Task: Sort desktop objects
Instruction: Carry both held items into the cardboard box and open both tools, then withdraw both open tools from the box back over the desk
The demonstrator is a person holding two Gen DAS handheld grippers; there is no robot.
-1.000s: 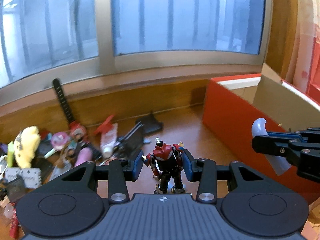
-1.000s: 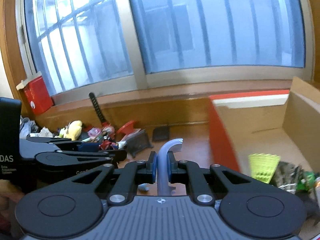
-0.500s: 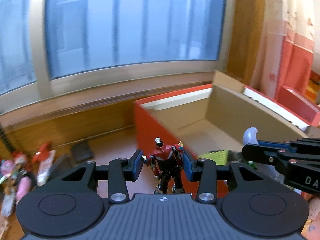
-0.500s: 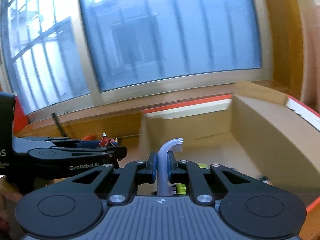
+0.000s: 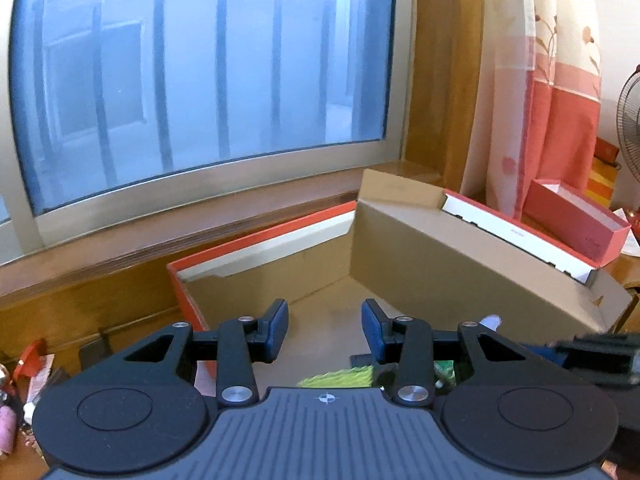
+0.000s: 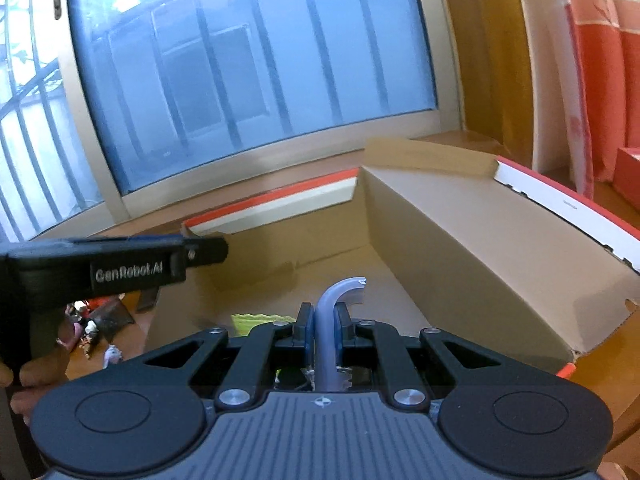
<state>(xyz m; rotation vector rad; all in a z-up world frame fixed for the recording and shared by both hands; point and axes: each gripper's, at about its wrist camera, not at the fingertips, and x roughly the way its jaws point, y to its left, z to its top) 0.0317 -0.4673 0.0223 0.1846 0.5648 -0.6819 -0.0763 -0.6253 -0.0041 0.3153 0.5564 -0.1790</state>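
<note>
Left gripper (image 5: 325, 330) is hanging over the open cardboard box (image 5: 460, 264) near its left wall, fingers standing partly apart with nothing between them. Right gripper (image 6: 320, 326) is clamping a pale curved plastic piece (image 6: 329, 320), pads pressing both sides, hooked end sticking up above the box floor. A yellow-green item (image 5: 340, 376) is lying inside the box at its near edge.

Your left gripper (image 5: 325, 330) hangs over the near left corner of the cardboard box (image 5: 460, 264), its fingers (image 5: 276, 330) parted with nothing between them. Your right gripper (image 6: 324, 326), beside it over the box, has its fingers clamped on a curved clear plastic piece (image 6: 334, 300).
</note>
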